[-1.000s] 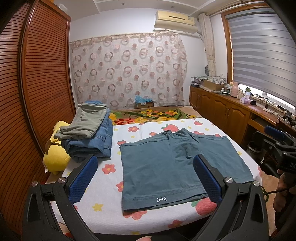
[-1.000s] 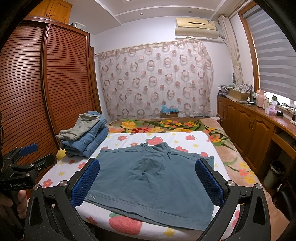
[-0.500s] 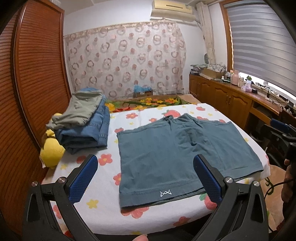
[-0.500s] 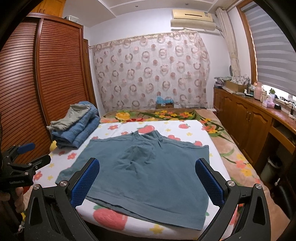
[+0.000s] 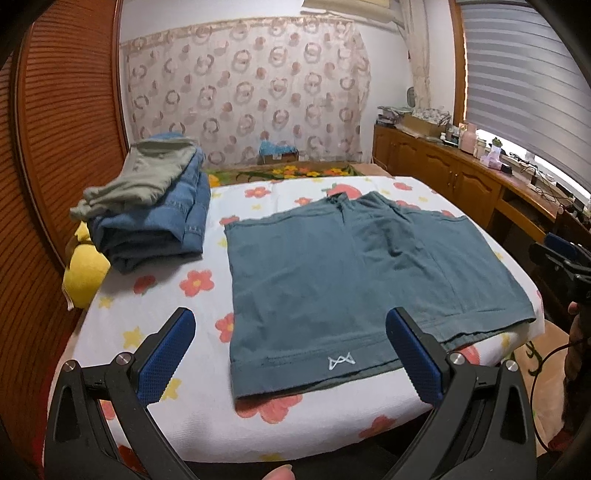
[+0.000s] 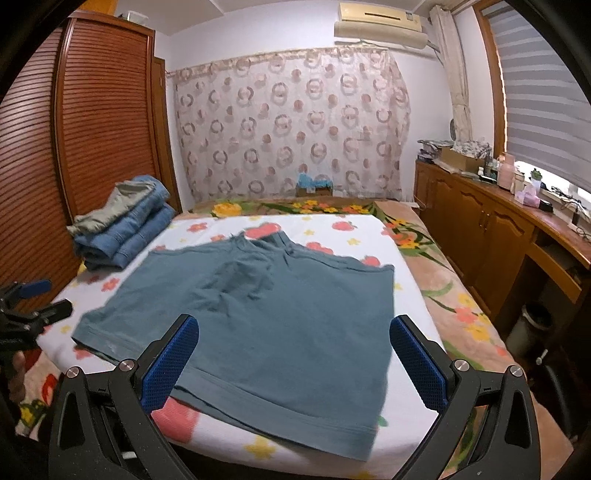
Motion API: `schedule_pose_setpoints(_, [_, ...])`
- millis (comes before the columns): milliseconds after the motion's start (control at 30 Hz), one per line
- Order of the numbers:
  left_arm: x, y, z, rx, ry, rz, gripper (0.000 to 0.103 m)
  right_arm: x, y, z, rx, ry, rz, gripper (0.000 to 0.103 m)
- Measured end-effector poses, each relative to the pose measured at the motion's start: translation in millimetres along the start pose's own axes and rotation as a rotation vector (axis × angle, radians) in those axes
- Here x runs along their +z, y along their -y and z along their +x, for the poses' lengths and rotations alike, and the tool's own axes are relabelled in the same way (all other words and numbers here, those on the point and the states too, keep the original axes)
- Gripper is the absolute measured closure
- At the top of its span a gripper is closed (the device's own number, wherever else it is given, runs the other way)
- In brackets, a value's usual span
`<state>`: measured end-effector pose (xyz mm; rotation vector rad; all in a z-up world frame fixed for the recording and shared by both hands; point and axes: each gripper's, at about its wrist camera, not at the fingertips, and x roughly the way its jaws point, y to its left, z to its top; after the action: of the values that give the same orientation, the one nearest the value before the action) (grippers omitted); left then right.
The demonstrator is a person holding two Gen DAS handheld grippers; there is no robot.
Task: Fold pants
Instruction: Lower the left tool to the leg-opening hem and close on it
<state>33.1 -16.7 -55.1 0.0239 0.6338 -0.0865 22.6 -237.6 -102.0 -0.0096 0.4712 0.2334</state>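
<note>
Left wrist view: your left gripper (image 5: 290, 354) gapes wide over the shorts' (image 5: 354, 273) hem.
Logo: white crossed-line mark (image 5: 340, 360), no readable letters.
Right gripper (image 6: 295, 363): wide, empty.

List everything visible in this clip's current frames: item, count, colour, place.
shorts: one, teal, spread flat on the bed, hems at the near edge.
bed sheet: one, white with flowers, covering the bed.
folded clothes: one stack, blue denim under grey-green, far left of the bed.
yellow cushion: one, beside the stack.
curtain: one, pink circles, back wall.
air conditioner: one, white, above the curtain.
cabinets: wooden, right wall.
bin: one, grey, floor at right.
left gripper: blue pads, open.
right gripper: blue pads, open.
</note>
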Motion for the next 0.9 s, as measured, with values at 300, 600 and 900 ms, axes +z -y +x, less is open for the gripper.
schedule_pose_setpoints(300, [-16, -16, 18, -0.003, -0.069, 0.005, 0.0, 6, -1, 17, -0.022, -0.093, 0.003, 0.0])
schedule_pose_setpoints(600, [-33, -42, 31, -0.012, -0.116, -0.017, 0.002, 24, -4, 22, -0.007, -0.143, -0.002, 0.0])
schedule_pose_setpoints(900, [-44, -52, 37, -0.06, -0.154, -0.06, 0.033, 30, 2, 13, 0.067, -0.155, 0.015, 0.009])
